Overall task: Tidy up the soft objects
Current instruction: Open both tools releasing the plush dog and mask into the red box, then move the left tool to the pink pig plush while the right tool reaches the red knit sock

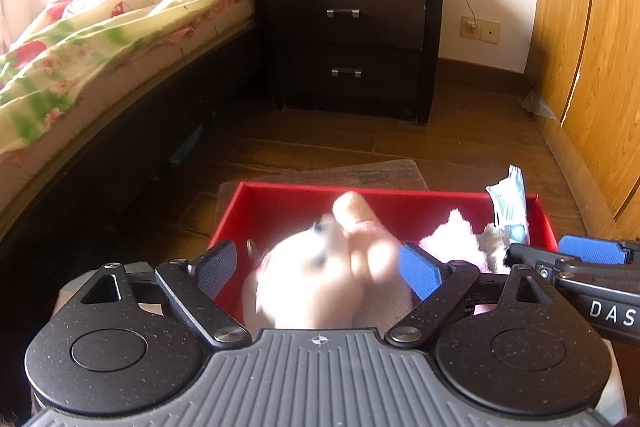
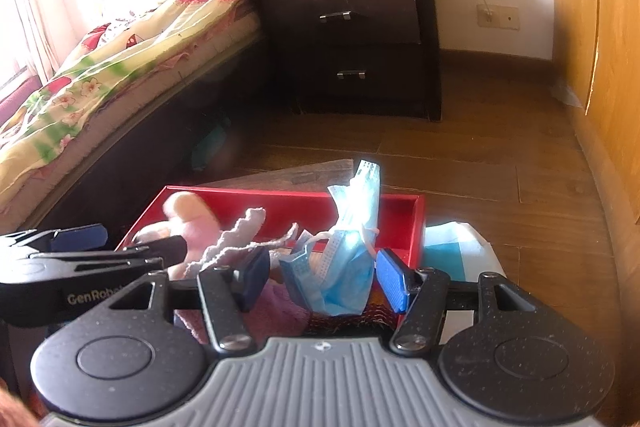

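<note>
Bedroom floor, red box point(image 1: 256, 211): dropping plush toy point(image 1: 332, 275), left gripper point(image 1: 320, 267) apart; right gripper point(image 2: 320, 279) apart around face masks point(image 2: 344, 267); next, withdrawing clear.

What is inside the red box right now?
In the red box: a blurred pale plush toy, a pink fluffy item, blue face masks. Its floor is mostly covered.

Box point(image 2: 416, 227) on the floor point(image 2: 500, 163), plush toy point(image 1: 320, 279) and face mask point(image 2: 348, 263) inside. Bed point(image 1: 80, 67) at left. Nightstand point(image 1: 352, 39) behind, beside bed.
</note>
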`<move>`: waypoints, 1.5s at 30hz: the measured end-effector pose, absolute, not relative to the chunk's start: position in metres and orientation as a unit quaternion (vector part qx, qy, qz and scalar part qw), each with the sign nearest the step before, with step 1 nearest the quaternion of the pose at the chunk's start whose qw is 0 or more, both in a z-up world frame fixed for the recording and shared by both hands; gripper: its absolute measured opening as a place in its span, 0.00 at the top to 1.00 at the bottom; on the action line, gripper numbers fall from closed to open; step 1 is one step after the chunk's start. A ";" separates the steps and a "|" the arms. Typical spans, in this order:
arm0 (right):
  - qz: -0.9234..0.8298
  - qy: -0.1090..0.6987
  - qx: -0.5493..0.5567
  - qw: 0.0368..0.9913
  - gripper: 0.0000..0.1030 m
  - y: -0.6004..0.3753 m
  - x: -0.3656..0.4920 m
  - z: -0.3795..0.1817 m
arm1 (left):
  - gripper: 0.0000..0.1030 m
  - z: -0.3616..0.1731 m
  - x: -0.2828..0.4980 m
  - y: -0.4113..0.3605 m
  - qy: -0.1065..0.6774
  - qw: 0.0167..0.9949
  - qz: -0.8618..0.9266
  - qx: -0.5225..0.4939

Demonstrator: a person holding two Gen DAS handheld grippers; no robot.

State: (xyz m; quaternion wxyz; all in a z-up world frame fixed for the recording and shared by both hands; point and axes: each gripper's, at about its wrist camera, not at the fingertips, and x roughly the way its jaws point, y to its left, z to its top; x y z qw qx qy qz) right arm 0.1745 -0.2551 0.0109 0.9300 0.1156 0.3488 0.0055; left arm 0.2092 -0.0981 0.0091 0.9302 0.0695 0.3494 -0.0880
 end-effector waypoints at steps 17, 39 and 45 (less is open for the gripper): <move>0.028 0.349 0.117 0.929 0.64 -0.240 0.136 0.023 | 0.15 0.027 0.171 -0.077 0.346 0.931 -0.093 0.072; 0.119 0.377 0.069 0.916 0.64 -0.174 0.081 0.024 | 0.15 0.048 0.093 -0.015 0.360 0.926 -0.111 0.027; 0.111 0.386 0.073 0.913 0.64 -0.172 0.066 0.024 | 0.15 0.038 0.061 -0.001 0.395 0.910 -0.130 0.008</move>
